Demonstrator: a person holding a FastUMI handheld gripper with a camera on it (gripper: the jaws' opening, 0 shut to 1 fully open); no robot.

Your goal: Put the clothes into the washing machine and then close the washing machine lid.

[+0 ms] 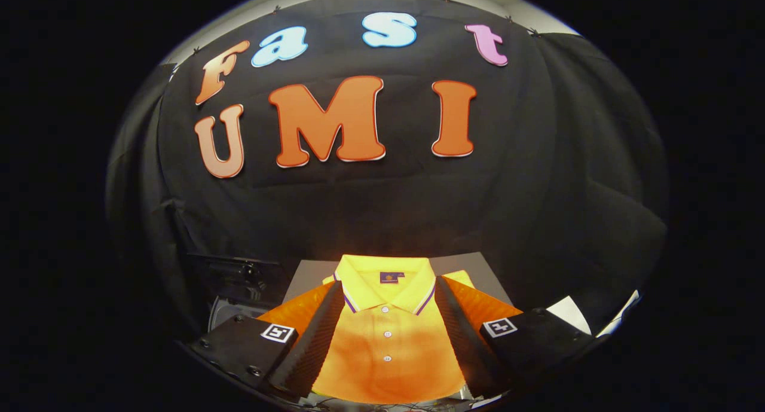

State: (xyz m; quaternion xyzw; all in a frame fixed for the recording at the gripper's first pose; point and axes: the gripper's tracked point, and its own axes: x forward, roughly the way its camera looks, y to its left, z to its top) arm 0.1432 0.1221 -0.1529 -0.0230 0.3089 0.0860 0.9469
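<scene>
At far left, low beside the left finger, a dark machine (pixel 239 280) with a grey rim sits against the black cloth wall (pixel 358 208); whether it is the washer, and how its lid stands, I cannot tell. Next to it a grey bench (pixel 478 265) carries a folded yellow-orange shirt (pixel 385 346), lying flat and buttoned. Its long axis runs straight away from the claw (pixel 387 304), collar at the far end toward the wall, hem toward the camera. The claw's two ribbed black fingers (pixel 317 340) stand wide apart, one over each shoulder of the shirt, the placket and buttons between them; whether they touch the cloth I cannot tell. At right, past the right finger, a white patch (pixel 571 313) shows beside the bench.
</scene>
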